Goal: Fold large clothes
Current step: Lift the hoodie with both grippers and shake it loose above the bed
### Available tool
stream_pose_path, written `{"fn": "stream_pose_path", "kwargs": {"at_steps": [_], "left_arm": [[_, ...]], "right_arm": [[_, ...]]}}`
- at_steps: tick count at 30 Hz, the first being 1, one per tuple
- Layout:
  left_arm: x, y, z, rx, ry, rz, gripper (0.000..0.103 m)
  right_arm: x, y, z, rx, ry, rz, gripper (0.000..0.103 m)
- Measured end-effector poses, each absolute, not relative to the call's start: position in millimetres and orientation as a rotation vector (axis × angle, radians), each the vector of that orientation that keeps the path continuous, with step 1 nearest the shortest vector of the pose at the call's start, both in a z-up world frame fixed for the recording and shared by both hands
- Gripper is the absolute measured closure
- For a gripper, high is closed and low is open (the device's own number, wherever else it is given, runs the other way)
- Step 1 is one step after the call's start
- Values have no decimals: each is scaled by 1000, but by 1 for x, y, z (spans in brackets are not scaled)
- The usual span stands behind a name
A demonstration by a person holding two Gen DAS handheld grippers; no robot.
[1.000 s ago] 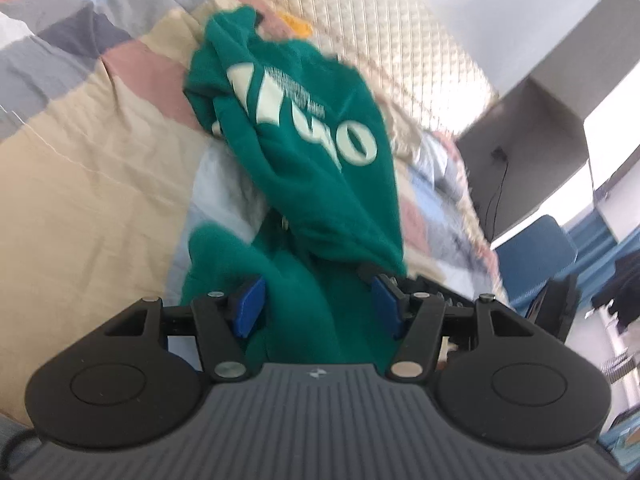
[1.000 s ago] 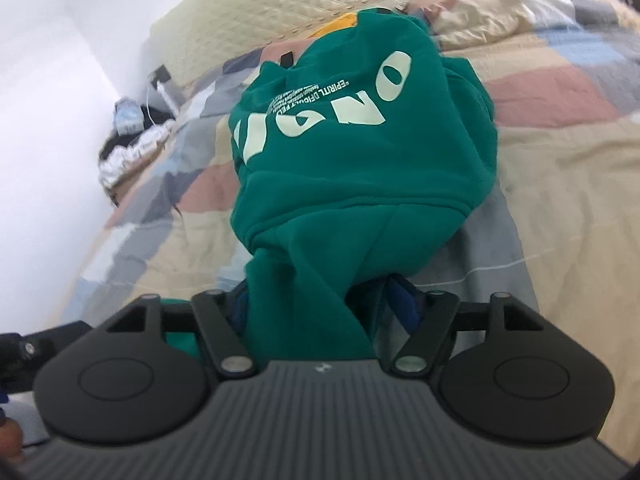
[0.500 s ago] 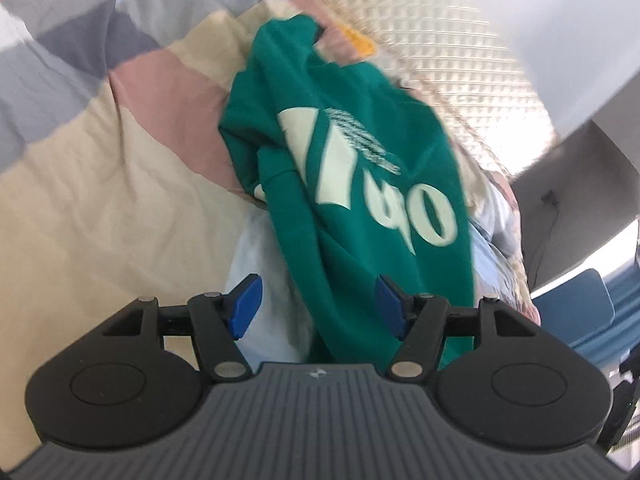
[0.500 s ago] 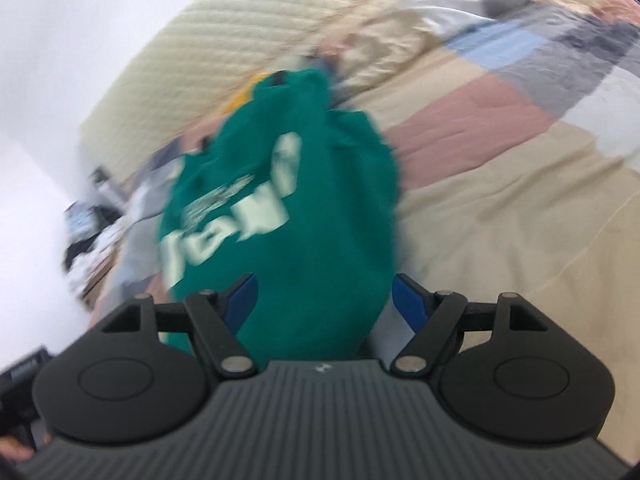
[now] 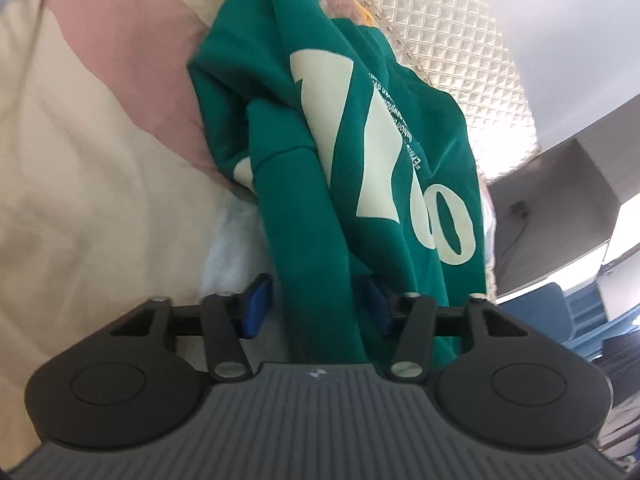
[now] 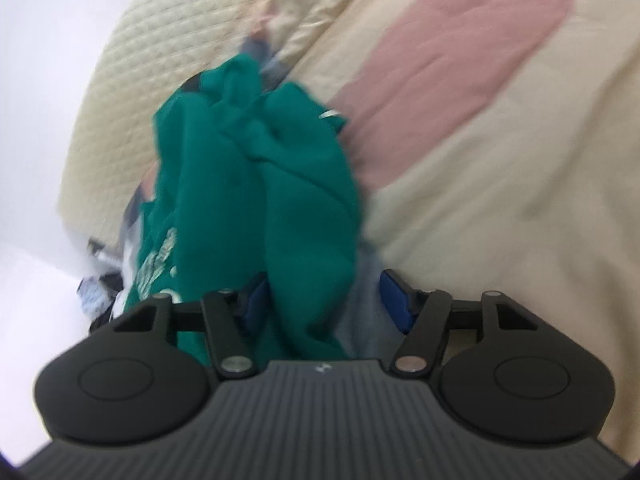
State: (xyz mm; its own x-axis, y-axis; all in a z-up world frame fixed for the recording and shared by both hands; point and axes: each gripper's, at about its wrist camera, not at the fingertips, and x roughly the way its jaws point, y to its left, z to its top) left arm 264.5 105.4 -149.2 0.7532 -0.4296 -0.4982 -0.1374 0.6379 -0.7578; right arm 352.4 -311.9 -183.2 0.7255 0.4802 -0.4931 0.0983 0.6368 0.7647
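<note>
A green sweatshirt [image 5: 344, 160] with large cream lettering lies bunched on the patchwork quilt [image 5: 80, 200]. In the left wrist view a thick fold of it runs down between the blue pads [image 5: 256, 306] of my left gripper [image 5: 316, 304]. The jaws are closing, with a gap still showing at the left pad. In the right wrist view the same sweatshirt [image 6: 280, 200] hangs in a blurred bundle into my right gripper [image 6: 324, 304]. Its jaws are closing too. The cloth is against the left pad and grey quilt shows beside the right pad [image 6: 394, 300].
A cream quilted headboard [image 5: 460, 40] stands behind the garment. A grey cabinet [image 5: 560, 208] and a blue chair [image 5: 540, 312] are off the bed's side. Dark clutter [image 6: 100, 280] lies by the white wall in the right wrist view. The quilt [image 6: 500, 160] spreads out beside the sweatshirt.
Both grippers have dropped toward the bed and come in closer along the sweatshirt. Both views have rolled. The pads of each gripper stand nearer together around the green cloth.
</note>
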Motion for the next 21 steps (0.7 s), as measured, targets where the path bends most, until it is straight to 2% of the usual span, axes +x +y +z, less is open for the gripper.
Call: {"fn": "stream_pose_path", "kwargs": {"at_steps": [2,3,4,5,13,21], "left_arm": [[270,106,-155,-899,749,-194,69],[271,108,-156,-908,760,-196,83],[271,109,-156,-914,754,-207,91],[270,109,-154,-900,735,-206,94],[221,134,-90,-832,494,-101,97],[140,147,-31,-784,360,-54,98]], "right_arm": [[357,-308,-183,897,752,293,74],[357,-307,-183,908,747,309,79],[357,-306,-182,914,743,329,88],[355,-305,-180,907,734,333,93],[314,-311,-112,740,482,305,95],[249,-327,-67,676,299,268,95]]}}
